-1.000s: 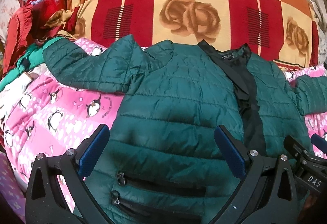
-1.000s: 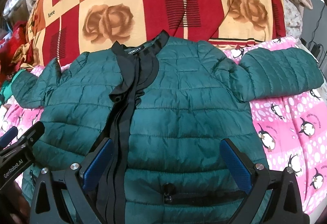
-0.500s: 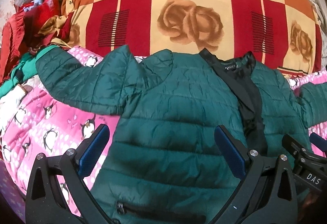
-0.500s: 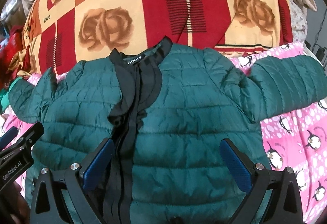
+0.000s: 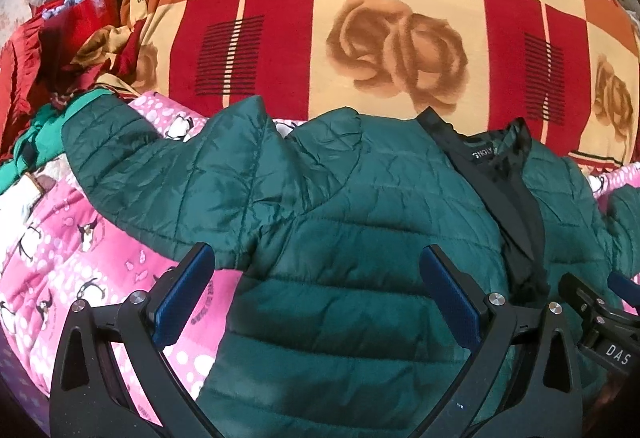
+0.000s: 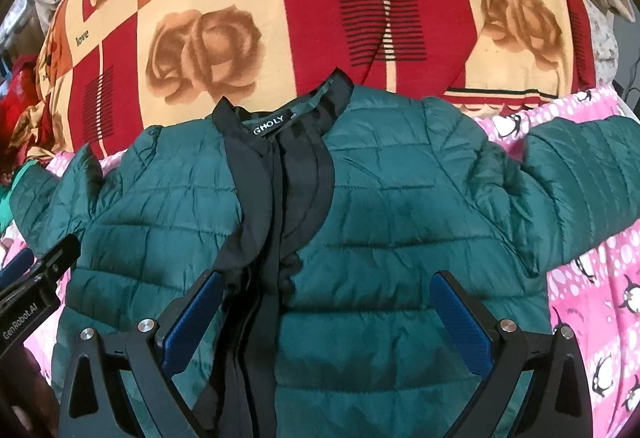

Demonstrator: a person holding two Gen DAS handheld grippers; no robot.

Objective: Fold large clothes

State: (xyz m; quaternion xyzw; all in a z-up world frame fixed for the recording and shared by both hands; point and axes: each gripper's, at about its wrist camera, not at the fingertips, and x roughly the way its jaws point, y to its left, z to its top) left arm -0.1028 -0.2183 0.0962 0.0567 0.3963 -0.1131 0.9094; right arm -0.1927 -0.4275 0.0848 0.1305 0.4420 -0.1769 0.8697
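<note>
A home bedroom is showing here. A pink penguin-print bedspread (image 5: 60, 278) is covering the near surface, a big rose-patterned blanket (image 5: 400, 38) printed with "love" is bulging at the far side, and red and green clothes (image 5: 44, 50) are piling up at the far left.

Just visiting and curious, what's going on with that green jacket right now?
Left gripper open, right gripper open, both empty over the jacket. Jacket face-up on pink penguin blanket, sleeves spread, unfolded. Nothing in the way.
</note>
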